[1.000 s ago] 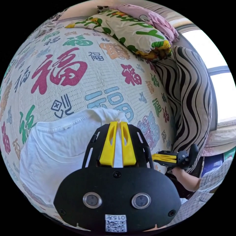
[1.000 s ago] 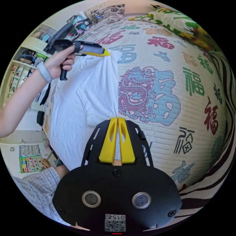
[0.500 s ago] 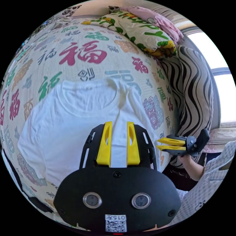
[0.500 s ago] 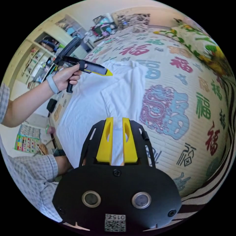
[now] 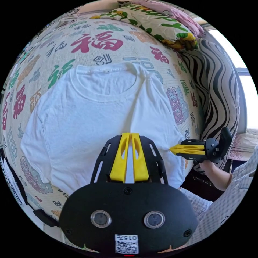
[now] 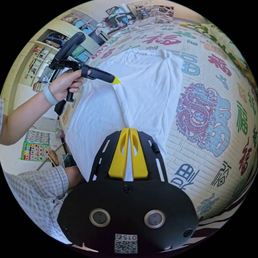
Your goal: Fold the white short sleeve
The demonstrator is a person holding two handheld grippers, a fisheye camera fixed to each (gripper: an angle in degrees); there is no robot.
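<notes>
The white short-sleeve shirt (image 5: pixel 88 113) lies flat on the printed bed cover (image 5: pixel 94 45), collar away from me. One side of it is folded inward over the body. My left gripper (image 5: pixel 130 134) is shut, with white cloth in the thin gap between its jaws. In the right gripper view its tip (image 6: pixel 117 80) sits on the upper corner of the folded sleeve flap on the shirt (image 6: pixel 150 88). My right gripper (image 6: pixel 129 129) is shut on the lower end of that same flap edge. It also reaches in from the right (image 5: pixel 172 148) at the shirt's side edge.
A flowered pillow (image 5: pixel 158 24) and a zebra-striped cushion (image 5: pixel 217 88) border the bed's far and right sides. Open bed cover (image 6: pixel 215 107) lies beside the shirt. Shelves (image 6: pixel 40 61) stand beyond the bed. A person's hand (image 6: pixel 63 86) and checked sleeve (image 6: pixel 35 193) are at the near edge.
A second ago both grippers held the shirt's side. Half a second ago both stood open over it. Now both are shut on the folded sleeve flap, nearer the bed's edge.
</notes>
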